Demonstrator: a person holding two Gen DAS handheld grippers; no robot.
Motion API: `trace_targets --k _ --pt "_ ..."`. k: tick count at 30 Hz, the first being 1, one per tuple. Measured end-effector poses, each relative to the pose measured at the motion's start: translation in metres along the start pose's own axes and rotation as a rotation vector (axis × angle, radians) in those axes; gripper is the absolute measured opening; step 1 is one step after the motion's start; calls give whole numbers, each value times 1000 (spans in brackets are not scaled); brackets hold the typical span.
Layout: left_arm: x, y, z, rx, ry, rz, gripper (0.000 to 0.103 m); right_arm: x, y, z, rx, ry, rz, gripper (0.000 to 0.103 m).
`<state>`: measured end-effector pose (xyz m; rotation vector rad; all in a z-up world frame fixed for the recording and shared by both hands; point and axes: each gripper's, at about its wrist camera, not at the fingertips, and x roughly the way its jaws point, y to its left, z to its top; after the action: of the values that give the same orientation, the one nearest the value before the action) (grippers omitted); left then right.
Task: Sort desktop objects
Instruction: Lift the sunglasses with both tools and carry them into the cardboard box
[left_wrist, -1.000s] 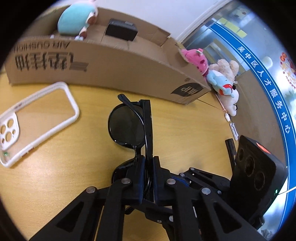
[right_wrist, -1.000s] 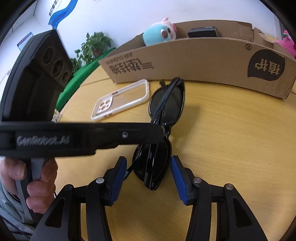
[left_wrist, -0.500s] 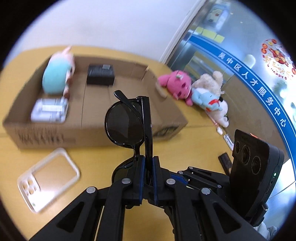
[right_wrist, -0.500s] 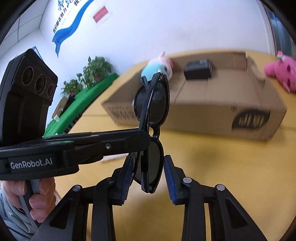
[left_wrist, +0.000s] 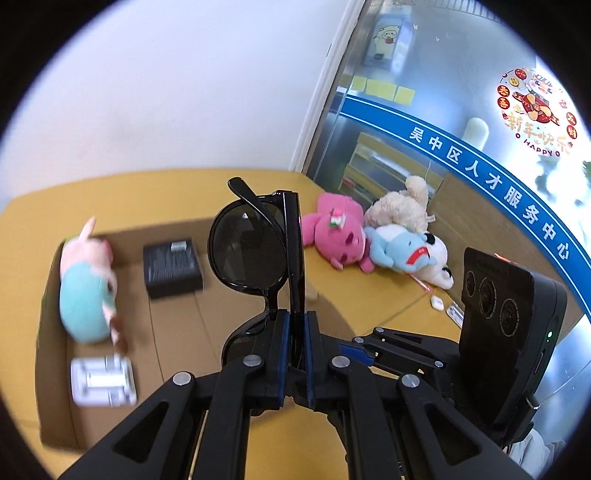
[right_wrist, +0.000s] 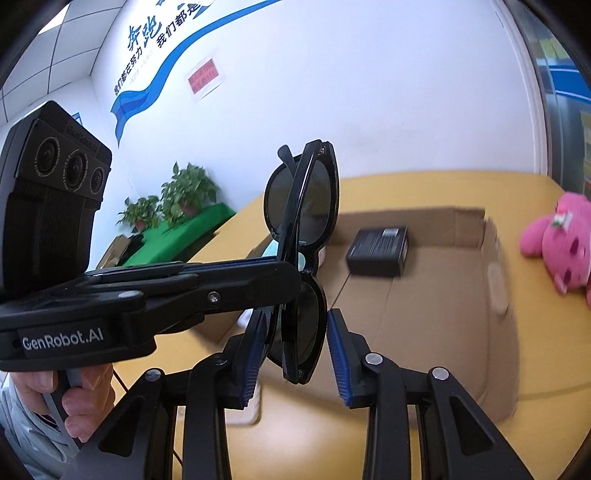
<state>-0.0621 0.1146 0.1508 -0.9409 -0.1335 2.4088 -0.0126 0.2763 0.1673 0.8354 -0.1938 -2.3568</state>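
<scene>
My left hand-held gripper pinches the folded sunglasses above the cardboard box; my right hand-held gripper, just narrowed, straddles one lens without clearly pressing it.

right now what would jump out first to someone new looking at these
The folded black sunglasses, held up mid-air in the left gripper over the open cardboard box. Next, the pink plush toy lying on the yellow table right of the box.

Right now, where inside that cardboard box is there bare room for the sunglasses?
The cardboard box floor is bare right of the black box, up to the side wall, and in front of it. The left end is crowded: teal plush and white packet.
</scene>
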Motion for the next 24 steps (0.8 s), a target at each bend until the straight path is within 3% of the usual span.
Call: trace_targets --k 10,17,24 --pt "83 44 72 -47 69 -32 6 57 -80 74 61 46 -18 33" --pt "164 77 84 -125 176 -48 6 117 -145 80 158 166 -48 32" --pt "240 103 75 -198 305 -83 6 175 -205 71 287 326 -114 29"
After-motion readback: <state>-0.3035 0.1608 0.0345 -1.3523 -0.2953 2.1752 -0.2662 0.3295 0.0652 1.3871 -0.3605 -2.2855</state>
